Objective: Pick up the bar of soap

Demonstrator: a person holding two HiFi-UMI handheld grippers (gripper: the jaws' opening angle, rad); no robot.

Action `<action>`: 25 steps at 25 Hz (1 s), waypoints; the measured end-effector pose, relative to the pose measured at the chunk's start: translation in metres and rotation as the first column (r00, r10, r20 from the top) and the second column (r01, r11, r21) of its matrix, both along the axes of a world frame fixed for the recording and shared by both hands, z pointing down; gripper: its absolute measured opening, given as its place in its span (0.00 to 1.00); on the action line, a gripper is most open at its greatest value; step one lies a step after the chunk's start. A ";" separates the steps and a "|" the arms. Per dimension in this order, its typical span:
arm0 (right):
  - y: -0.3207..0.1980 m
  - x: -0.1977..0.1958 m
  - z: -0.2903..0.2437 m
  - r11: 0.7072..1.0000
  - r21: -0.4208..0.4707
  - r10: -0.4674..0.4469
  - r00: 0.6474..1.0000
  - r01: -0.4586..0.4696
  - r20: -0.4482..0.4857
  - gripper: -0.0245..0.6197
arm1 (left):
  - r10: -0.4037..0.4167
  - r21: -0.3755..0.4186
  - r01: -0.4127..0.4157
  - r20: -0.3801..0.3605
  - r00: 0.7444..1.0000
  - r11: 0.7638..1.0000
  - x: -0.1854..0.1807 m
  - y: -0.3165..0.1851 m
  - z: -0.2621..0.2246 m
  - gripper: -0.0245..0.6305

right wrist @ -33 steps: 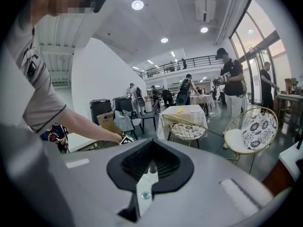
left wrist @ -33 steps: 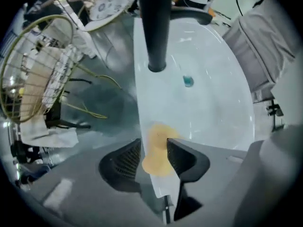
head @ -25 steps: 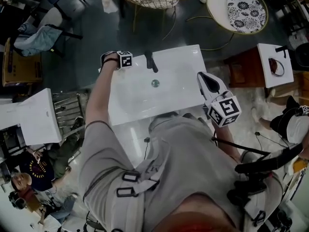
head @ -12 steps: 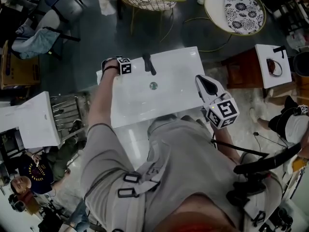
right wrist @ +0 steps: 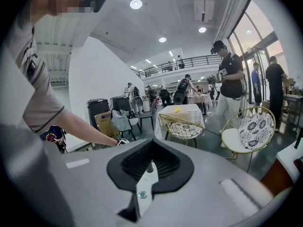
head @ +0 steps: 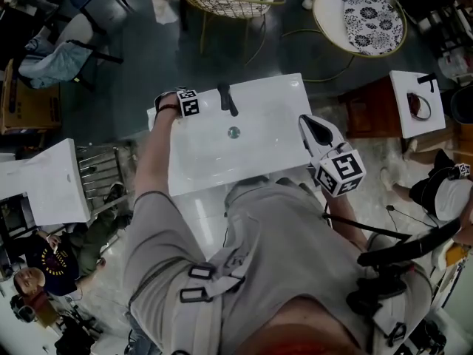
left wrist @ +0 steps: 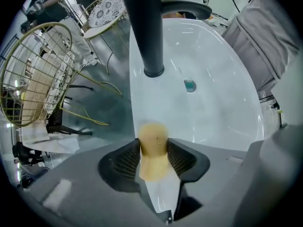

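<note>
A: What is happening at the left gripper (left wrist: 154,142)?

B: Its jaws have just been closing, and the soap (left wrist: 152,152) is standing between the pads. Both pads are now pressing on its sides. I am reading that as the grasp being made, so the lift is the step that is coming.

A: Where is the soap sitting?

B: Straight under the gripper, at the rim of the sink (left wrist: 215,112). Whether it is already leaving the rim I cannot tell.

A: What is lying around it?

B: The gripper is working at the sink's back left corner. The rim is ending just left of it and just beyond it, with floor below and a wire chair (left wrist: 33,74) well past the back edge. To its right the faucet (left wrist: 146,32) is standing near, not touching. Further right the basin is opening out round the drain (left wrist: 190,85).

A: So which way is free?

B: I am judging straight up as the safe path. Sliding left or back is risking a drop over the edge, and going right is risking the faucet.

A: And the right gripper (right wrist: 150,160)?

B: It is hanging well apart at the sink's right side, jaws slightly parted and holding nothing.
</note>
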State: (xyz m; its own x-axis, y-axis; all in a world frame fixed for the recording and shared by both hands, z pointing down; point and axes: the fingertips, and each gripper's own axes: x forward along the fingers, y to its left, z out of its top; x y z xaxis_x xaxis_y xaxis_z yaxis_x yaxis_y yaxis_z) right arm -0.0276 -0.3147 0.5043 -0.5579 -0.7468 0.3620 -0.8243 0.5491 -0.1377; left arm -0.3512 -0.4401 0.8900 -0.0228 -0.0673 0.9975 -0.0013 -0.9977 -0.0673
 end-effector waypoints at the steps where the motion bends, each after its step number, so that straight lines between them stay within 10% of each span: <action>1: 0.000 -0.001 0.000 1.000 0.000 -0.003 1.000 0.003 -0.001 0.04 | 0.008 0.006 -0.008 -0.004 1.000 1.000 0.002 0.000 0.000 0.30; 10: 0.003 -0.001 0.002 1.000 0.000 -0.005 1.000 0.005 0.009 0.04 | -0.054 0.034 0.058 -0.122 0.991 0.998 0.024 0.002 -0.009 0.30; 18: -0.003 -0.005 0.001 1.000 0.009 -0.017 1.000 0.017 0.025 0.04 | -0.264 0.035 0.296 -0.361 0.894 0.954 0.041 0.016 -0.038 0.23; 25: 0.000 -0.031 -0.002 0.995 0.012 -0.096 0.995 0.095 0.037 0.04 | -0.149 0.174 0.186 -0.205 0.967 0.967 0.050 0.024 -0.025 0.23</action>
State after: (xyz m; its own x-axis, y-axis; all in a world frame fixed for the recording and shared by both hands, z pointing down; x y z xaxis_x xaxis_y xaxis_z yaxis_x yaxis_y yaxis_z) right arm -0.0581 -0.3145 0.5023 -0.6397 -0.6931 0.3322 -0.7625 0.6266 -0.1611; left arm -0.3015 -0.4160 0.8652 0.1370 -0.2673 0.9538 -0.1981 -0.9508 -0.2380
